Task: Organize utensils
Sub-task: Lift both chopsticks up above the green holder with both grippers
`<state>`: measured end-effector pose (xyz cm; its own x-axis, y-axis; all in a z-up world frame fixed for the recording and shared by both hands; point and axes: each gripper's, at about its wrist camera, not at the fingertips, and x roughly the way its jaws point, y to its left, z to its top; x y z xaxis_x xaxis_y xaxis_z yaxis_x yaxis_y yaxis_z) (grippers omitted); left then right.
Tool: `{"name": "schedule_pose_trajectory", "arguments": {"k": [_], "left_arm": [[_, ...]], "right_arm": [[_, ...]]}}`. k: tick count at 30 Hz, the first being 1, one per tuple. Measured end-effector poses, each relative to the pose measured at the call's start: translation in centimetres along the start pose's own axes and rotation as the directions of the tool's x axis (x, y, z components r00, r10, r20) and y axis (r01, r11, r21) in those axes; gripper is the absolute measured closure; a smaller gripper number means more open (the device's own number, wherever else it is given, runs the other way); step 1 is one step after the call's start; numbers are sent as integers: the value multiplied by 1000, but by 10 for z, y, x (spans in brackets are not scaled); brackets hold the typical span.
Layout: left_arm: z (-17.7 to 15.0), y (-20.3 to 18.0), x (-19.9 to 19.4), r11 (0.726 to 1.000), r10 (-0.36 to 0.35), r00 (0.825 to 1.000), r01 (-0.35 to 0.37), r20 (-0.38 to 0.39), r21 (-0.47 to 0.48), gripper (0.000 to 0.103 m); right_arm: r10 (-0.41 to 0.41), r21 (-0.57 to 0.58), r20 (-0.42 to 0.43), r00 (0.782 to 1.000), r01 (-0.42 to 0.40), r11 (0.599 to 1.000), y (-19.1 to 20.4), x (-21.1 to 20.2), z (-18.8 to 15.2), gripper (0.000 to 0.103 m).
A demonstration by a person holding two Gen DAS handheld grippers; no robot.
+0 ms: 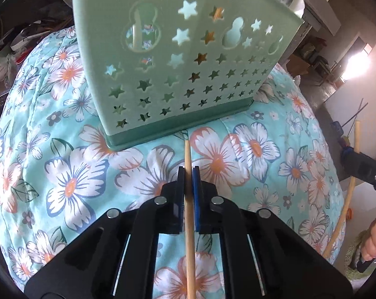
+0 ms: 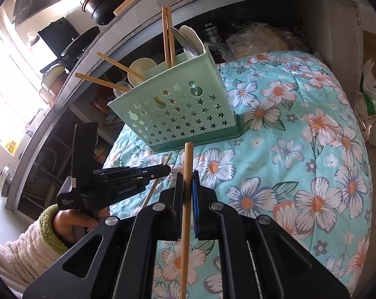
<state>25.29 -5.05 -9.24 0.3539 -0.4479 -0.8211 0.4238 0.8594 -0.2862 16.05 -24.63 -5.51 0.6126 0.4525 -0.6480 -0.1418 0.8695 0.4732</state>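
Black linkage arms fill the bottom of both wrist views. From these, the left gripper [image 1: 188,174] is pinched nearly closed on a bamboo chopstick [image 1: 189,211], which runs lengthwise between the blue pads with its tip poking out toward the base of the caddy. The right gripper [image 2: 188,182] is clamped the same way on a second chopstick [image 2: 186,211], its blunt end standing just in front of the caddy's lower edge.

Beyond the fingers sits the mint-green utensil caddy [image 1: 178,74], a star-punched plastic holder resting on a floral quilt [image 1: 71,174] that covers a bed or cushion, not a counter. From the right wrist view it already holds several chopsticks [image 2: 168,37] and a few spoons [image 2: 141,68] leaning out over its rim. The person's left hand [image 2: 73,224], in a fuzzy cream sleeve with a green cuff, shows at the lower left of that view.

Both sticks appear to be low, down near the caddy's foot, so the step in hand looks like carrying them up and over the rim. To do it well, I would lift each stick clear above the top edge before tipping it upright, aim for a gap away from the leaning chopsticks, and release only once the lower tip is inside. The caddy sits on soft bedding, so a nudge against its wall could tip it.
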Motion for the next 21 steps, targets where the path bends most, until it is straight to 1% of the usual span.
{"name": "schedule_pose_trajectory", "arguments": {"k": [2, 6, 9, 14, 16, 18, 20, 21], "left_arm": [[2, -2, -15, 1000, -6, 1000, 6, 29, -5, 98], [4, -8, -56, 999, -44, 994, 42, 103, 16, 98], [6, -14, -89, 997, -73, 986, 68, 151, 42, 98], [10, -25, -139, 993, -100, 968, 82, 230, 87, 98], [12, -27, -159, 992, -101, 957, 75, 273, 102, 98], [15, -32, -176, 991, -96, 942, 61, 322, 118, 98], [19, -34, -195, 991, -92, 920, 48, 380, 122, 98], [23, -34, -204, 991, -93, 907, 45, 411, 125, 98]], "right_arm": [[-1, -4, 4, 1000, 1, 1000, 2, -2, 0, 96], [1, -14, 16, 1000, -1, 1000, 5, -9, -1, 96], [7, -20, 27, 1000, -6, 1000, 8, -14, -1, 96], [13, -29, 39, 999, -11, 999, 13, -20, -2, 97], [14, -31, 42, 999, -13, 999, 14, -21, -2, 97], [17, -33, 43, 999, -15, 999, 15, -22, -3, 97], [17, -36, 45, 999, -16, 999, 17, -24, -3, 97], [18, -37, 45, 999, -16, 999, 17, -24, -3, 97]]}}
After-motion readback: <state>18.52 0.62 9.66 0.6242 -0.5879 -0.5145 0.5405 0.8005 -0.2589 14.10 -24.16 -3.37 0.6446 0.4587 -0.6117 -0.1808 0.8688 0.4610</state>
